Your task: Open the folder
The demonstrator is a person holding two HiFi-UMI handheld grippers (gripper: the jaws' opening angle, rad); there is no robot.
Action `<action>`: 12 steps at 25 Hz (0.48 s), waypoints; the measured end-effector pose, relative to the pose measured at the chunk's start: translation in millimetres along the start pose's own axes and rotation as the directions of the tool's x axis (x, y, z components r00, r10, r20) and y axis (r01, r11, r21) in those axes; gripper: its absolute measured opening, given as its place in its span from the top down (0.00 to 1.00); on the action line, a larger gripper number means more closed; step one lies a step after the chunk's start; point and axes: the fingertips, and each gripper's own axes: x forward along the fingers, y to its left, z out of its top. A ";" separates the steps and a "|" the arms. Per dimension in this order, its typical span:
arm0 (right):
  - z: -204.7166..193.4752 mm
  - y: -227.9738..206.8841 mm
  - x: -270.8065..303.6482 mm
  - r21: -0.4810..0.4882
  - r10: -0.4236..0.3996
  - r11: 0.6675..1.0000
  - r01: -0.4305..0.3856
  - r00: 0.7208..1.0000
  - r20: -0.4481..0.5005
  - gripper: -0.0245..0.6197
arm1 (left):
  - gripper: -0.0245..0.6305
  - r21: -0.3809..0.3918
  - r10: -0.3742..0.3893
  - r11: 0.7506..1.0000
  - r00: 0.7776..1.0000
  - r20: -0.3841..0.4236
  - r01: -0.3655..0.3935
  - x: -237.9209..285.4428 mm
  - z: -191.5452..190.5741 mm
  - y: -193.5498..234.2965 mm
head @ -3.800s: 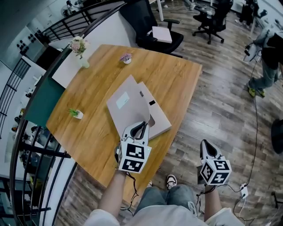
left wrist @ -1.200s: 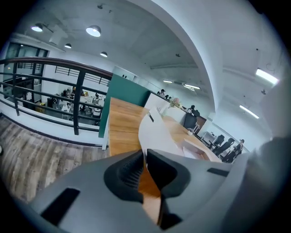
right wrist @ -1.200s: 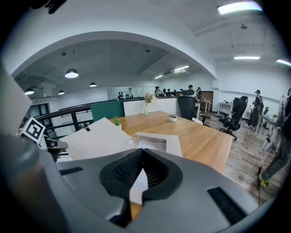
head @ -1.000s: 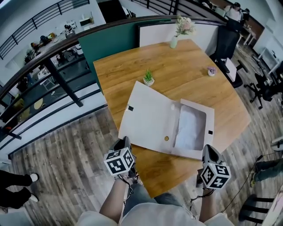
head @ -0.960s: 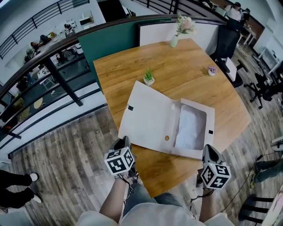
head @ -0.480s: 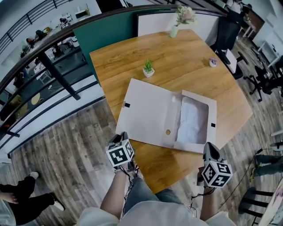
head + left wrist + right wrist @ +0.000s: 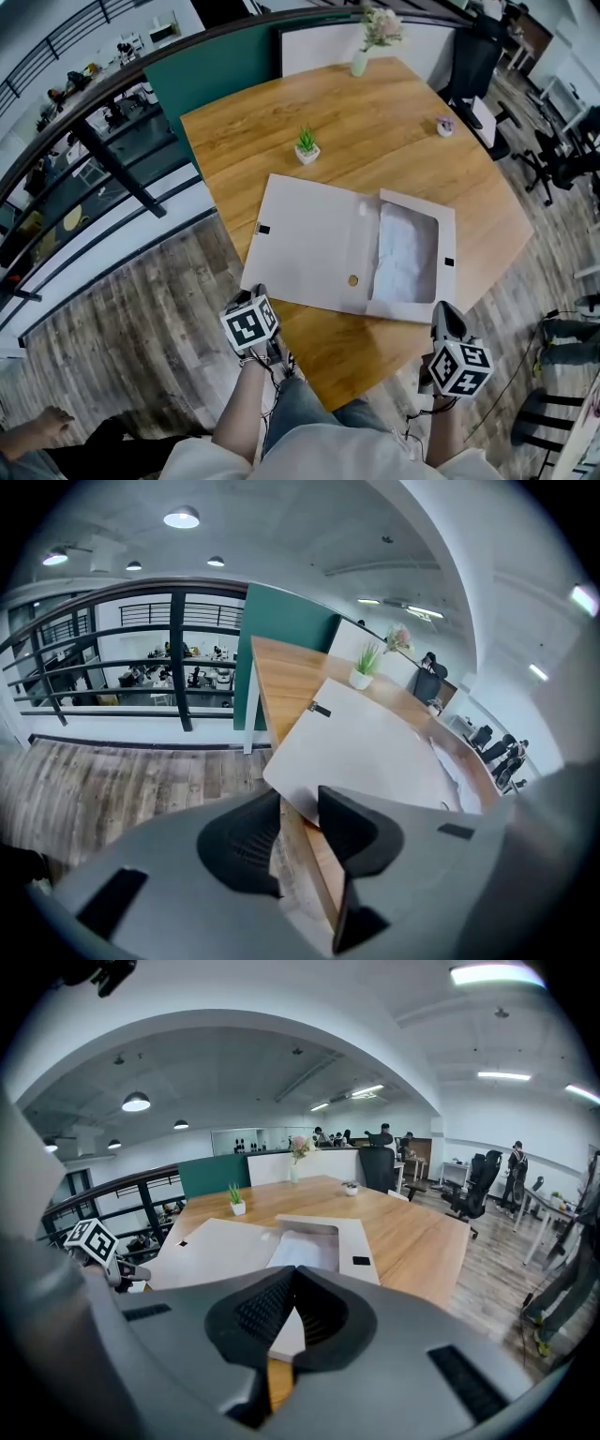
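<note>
The left gripper (image 7: 299, 794) is opening its jaws, nothing between them, the open folder (image 7: 366, 752) just ahead; the right gripper (image 7: 292, 1267) is pinched together, empty.

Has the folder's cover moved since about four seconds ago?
Yes. The cover has swung open, away from the papers, and now lies flat on the table, reaching its railing-side edge.

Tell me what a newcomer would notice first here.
The folder lies open across the wooden table, its cover spread left past the table's edge and white papers showing in its right half. At the near edge hover two grippers with marker cubes. The left gripper, jaws opening with nothing between them, sits just short of the cover's corner, and the right gripper is shut and empty.
</note>
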 end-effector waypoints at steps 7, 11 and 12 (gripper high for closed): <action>10.6 -4.8 1.2 0.012 0.001 1.000 -0.001 1.000 0.026 0.96 | 0.72 -0.062 -0.014 0.998 1.000 -0.019 0.013 -1.4 0.0 5.5; 17.7 -8.5 3.6 0.028 0.008 1.000 -0.009 0.999 0.047 0.96 | 0.71 -0.055 -0.020 0.998 1.000 -0.001 0.020 -14.3 9.7 0.8; 19.8 -9.1 4.3 0.034 0.012 0.999 -0.014 0.998 0.054 0.96 | 0.70 -0.051 -0.022 0.998 1.000 0.008 0.023 -19.0 12.8 -1.6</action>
